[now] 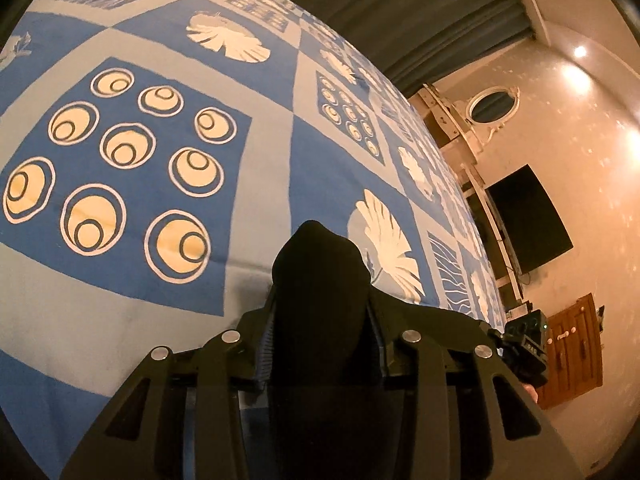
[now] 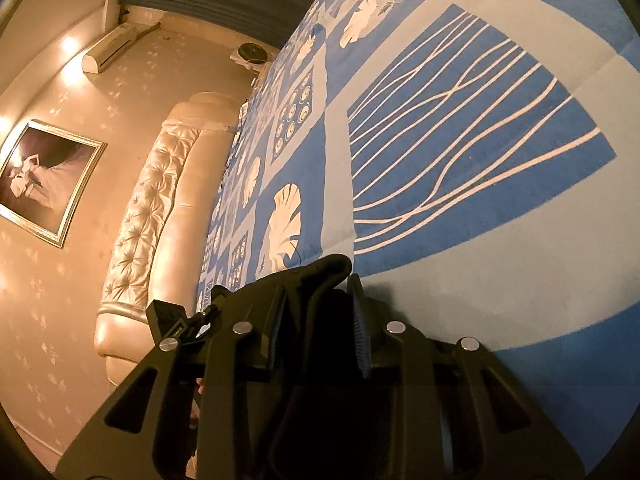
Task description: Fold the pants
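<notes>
Both of my grippers are clamped on black fabric of the pants. At bottom centre of the left wrist view, my left gripper pinches a bunched fold of the pants above the blue patterned bedspread. My right gripper grips another dark fold at bottom centre of its view, with the padded headboard at centre left.

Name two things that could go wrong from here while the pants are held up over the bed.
The left hand-held gripper pinches only a small bunch of the black pants; it might slip out. The right hand-held gripper holds an uneven edge of fabric, so the fold may land crooked on the blue bedspread.
</notes>
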A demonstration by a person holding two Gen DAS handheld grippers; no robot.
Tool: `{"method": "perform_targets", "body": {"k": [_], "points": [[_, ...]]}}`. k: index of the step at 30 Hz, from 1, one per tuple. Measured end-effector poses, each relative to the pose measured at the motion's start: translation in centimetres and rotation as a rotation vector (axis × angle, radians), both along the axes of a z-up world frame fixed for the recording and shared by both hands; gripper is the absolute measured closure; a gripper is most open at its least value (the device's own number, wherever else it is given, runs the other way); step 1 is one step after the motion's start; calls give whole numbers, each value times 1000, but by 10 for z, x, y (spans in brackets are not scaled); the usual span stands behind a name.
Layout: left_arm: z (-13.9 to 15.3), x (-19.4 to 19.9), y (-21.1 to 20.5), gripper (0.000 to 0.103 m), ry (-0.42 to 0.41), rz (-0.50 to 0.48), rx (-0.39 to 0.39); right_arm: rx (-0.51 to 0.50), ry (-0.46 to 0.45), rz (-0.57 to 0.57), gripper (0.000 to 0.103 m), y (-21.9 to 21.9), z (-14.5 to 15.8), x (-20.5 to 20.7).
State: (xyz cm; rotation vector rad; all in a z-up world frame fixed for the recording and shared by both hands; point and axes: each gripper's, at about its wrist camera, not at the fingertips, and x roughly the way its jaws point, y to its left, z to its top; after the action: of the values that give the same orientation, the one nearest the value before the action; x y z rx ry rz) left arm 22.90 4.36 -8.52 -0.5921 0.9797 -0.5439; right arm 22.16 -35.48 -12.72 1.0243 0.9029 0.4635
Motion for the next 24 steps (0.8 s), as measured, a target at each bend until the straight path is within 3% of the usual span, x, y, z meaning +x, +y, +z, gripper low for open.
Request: {"method": "perform_targets", "body": {"k": [24], "points": [[-8,8,3,64,6,3,-35,19,3,-10,76,0,-9,3]]}}
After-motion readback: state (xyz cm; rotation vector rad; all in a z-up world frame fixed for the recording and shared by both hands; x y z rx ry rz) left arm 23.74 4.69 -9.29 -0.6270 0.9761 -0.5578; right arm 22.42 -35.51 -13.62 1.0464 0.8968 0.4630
